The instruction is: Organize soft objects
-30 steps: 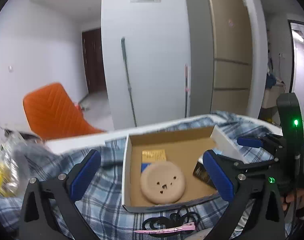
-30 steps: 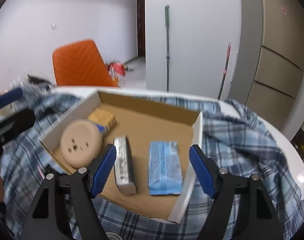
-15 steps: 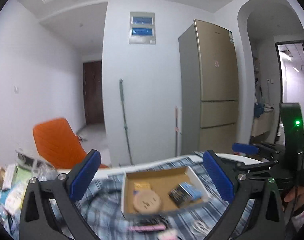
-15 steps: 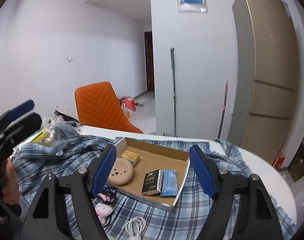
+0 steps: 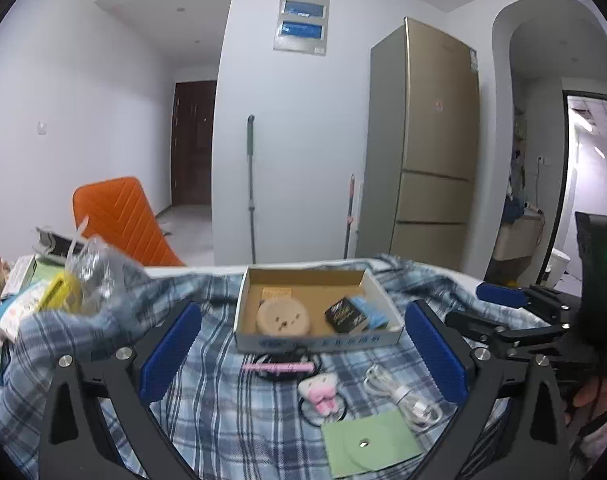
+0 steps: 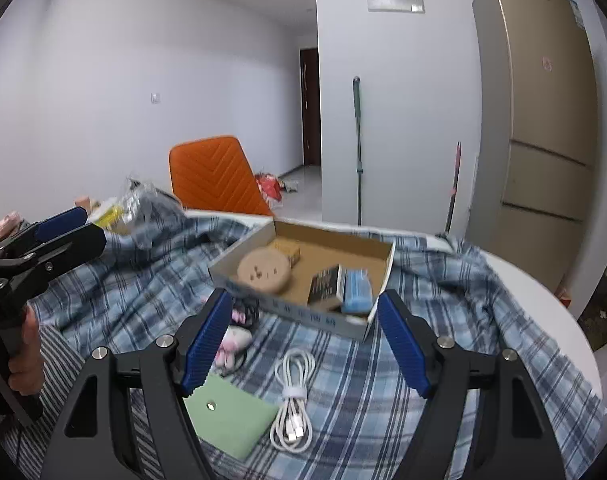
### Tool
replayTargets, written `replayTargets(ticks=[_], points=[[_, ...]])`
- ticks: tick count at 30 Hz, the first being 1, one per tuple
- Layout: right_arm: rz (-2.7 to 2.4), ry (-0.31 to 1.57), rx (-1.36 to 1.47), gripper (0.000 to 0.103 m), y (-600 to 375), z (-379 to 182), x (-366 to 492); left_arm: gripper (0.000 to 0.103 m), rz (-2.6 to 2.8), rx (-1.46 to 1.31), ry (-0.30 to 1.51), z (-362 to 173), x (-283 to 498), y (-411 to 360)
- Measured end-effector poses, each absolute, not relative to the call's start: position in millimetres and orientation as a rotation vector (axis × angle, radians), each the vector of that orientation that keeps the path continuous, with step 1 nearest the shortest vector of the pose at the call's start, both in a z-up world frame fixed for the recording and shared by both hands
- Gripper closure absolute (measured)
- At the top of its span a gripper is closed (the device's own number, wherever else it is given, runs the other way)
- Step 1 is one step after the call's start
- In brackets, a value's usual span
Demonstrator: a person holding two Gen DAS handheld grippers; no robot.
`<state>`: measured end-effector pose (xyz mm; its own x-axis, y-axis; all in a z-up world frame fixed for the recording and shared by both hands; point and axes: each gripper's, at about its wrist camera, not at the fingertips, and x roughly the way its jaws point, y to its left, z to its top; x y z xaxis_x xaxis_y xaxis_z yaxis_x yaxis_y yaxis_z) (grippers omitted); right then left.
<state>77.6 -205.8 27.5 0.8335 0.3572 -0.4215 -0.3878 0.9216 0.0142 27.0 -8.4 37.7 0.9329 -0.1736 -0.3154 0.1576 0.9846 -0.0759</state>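
A cardboard box (image 5: 315, 340) (image 6: 287, 308) sits on a blue plaid cloth (image 5: 231, 412) (image 6: 143, 284). It holds a round tan pad (image 5: 282, 316) (image 6: 264, 271), a yellow packet (image 5: 276, 293), a black packet (image 5: 343, 314) (image 6: 324, 282) and a blue packet (image 6: 357, 290). In front of the box lie a pink hair clip (image 5: 278, 367), a pink-white plush hair tie (image 5: 322, 394) (image 6: 232, 342), a white cable (image 5: 403, 392) (image 6: 293, 396) and a green pouch (image 5: 367, 442) (image 6: 227, 416). My left gripper (image 5: 303, 348) and my right gripper (image 6: 303, 340) are both open and empty, held back above the cloth.
A clear plastic bag (image 5: 85, 276) and several packets lie at the table's left. An orange chair (image 5: 121, 216) stands behind the table. A fridge (image 5: 423, 152) and a mop (image 5: 250, 184) stand by the back wall. The white table edge (image 6: 543, 292) shows at right.
Both grippers have pulled back and up from the box. The hair clip, hair tie, cable and green pouch have come into view in front of the box.
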Motion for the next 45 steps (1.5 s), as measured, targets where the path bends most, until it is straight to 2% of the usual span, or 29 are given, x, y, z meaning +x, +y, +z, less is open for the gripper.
replayTargets(ticks=[10,19,22,30,34,36,40,41,42,45], points=[[0.382,0.586,-0.075,0.029,-209,-24,97,0.000,-0.172,0.014,0.434,-16,55,-19],[0.389,0.717,-0.082,0.029,-209,-28,113,0.000,-0.183,0.002,0.411,-14,50,-18],[0.397,0.794,-0.097,0.032,-202,-34,121,0.000,-0.168,-0.020,0.426,-14,52,-13],[0.429,0.881,-0.146,0.055,-182,-51,136,0.000,-0.162,-0.057,0.441,-17,56,-6],[0.436,0.930,-0.163,0.058,-176,-66,143,0.000,-0.152,-0.060,0.456,-18,56,-6],[0.437,0.962,-0.156,0.067,-176,-73,146,0.000,-0.156,-0.086,0.470,-19,59,-1],[0.440,1.006,-0.171,0.070,-173,-82,149,0.000,-0.152,-0.091,0.479,-20,60,0],[0.441,1.009,-0.177,0.073,-172,-83,149,0.000,-0.153,-0.088,0.476,-20,59,-1],[0.441,1.011,-0.182,0.081,-171,-84,149,0.000,-0.154,-0.085,0.471,-19,58,-1],[0.430,1.030,-0.199,0.082,-170,-86,148,0.000,-0.167,-0.080,0.468,-19,57,-2]])
